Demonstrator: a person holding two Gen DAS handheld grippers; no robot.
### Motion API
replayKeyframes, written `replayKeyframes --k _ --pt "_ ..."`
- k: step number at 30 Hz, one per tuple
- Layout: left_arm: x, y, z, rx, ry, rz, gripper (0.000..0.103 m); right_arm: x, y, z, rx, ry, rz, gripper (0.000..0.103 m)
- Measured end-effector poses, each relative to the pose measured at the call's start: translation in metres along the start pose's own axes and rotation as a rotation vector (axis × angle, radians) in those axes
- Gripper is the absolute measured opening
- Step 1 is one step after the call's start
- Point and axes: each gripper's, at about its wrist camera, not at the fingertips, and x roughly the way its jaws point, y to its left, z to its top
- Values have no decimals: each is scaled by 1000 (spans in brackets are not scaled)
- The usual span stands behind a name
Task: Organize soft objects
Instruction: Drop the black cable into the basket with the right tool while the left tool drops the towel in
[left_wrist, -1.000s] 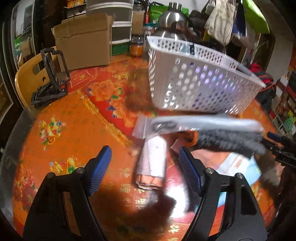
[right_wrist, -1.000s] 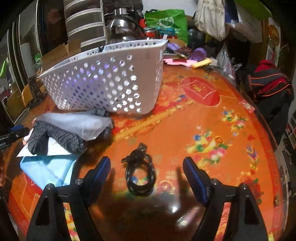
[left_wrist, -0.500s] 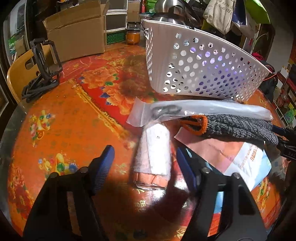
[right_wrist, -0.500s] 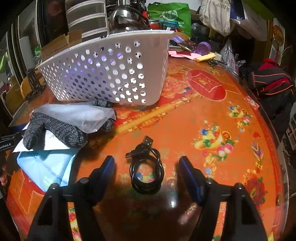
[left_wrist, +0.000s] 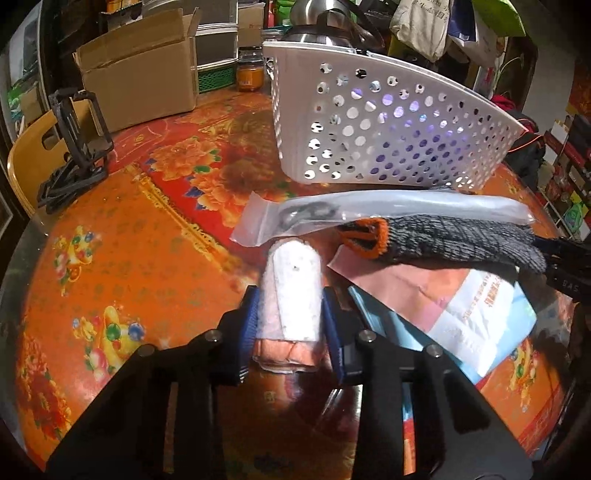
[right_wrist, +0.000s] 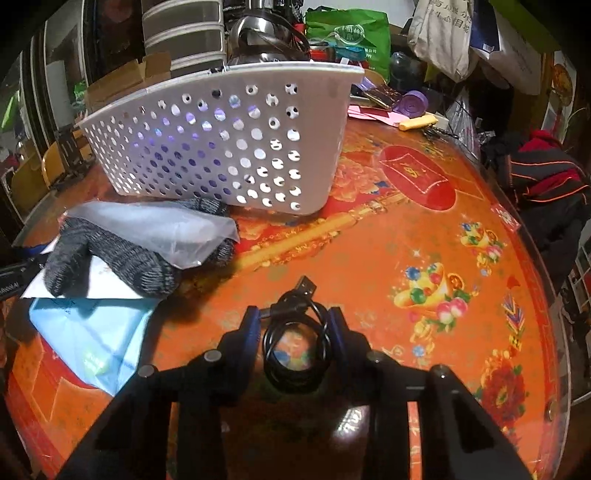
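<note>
My left gripper (left_wrist: 290, 317) is shut on a rolled white and pink cloth (left_wrist: 293, 291) that rests on the orange table. My right gripper (right_wrist: 293, 328) is shut on a coiled black cable (right_wrist: 295, 343) lying on the table. A grey knit glove with an orange cuff (left_wrist: 439, 242) lies under a clear plastic bag (left_wrist: 388, 210); both also show in the right wrist view, the glove (right_wrist: 110, 258) and the bag (right_wrist: 155, 229). A white perforated basket (left_wrist: 388, 129) stands behind them, also in the right wrist view (right_wrist: 221, 147).
Pink and light blue paper packets (left_wrist: 461, 314) lie under the glove. A cardboard box (left_wrist: 136, 70), a black stand (left_wrist: 77, 147) and a jar (left_wrist: 250, 74) sit at the far left. Clutter (right_wrist: 399, 107) lines the far table edge.
Both grippers moved forward and closed: the left onto the rolled cloth, the right onto the coiled cable. Both were open one second ago.
</note>
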Motion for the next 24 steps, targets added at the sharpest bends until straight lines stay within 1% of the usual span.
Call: replayKeyframes --k 2,7,10,13,16,19,21,24 --pt "-1 0 -1 -3 -3 -14 31 -3 -2 1 8 -17 4 36" --pt "-10 -2 -4 -5 -30 -17 31 -15 -5 0 30 -60 28 36" --pt "-21 0 -4 -17 -58 -26 31 -32 -7 3 46 -108 46 36" --pt "-37 2 -1 -31 -91 -24 31 -53 -9 14 52 -164 60 36" --pt "-54 4 8 -40 -122 -28 31 -75 -10 32 51 -224 60 36" --pt "-70 5 25 -47 -150 -39 31 -92 -9 55 42 -265 69 36" --pt "-79 5 39 -52 -167 -40 31 -98 -8 72 37 -282 69 36" --pt "-91 3 63 -49 -192 -51 31 -99 -7 96 29 -280 76 36"
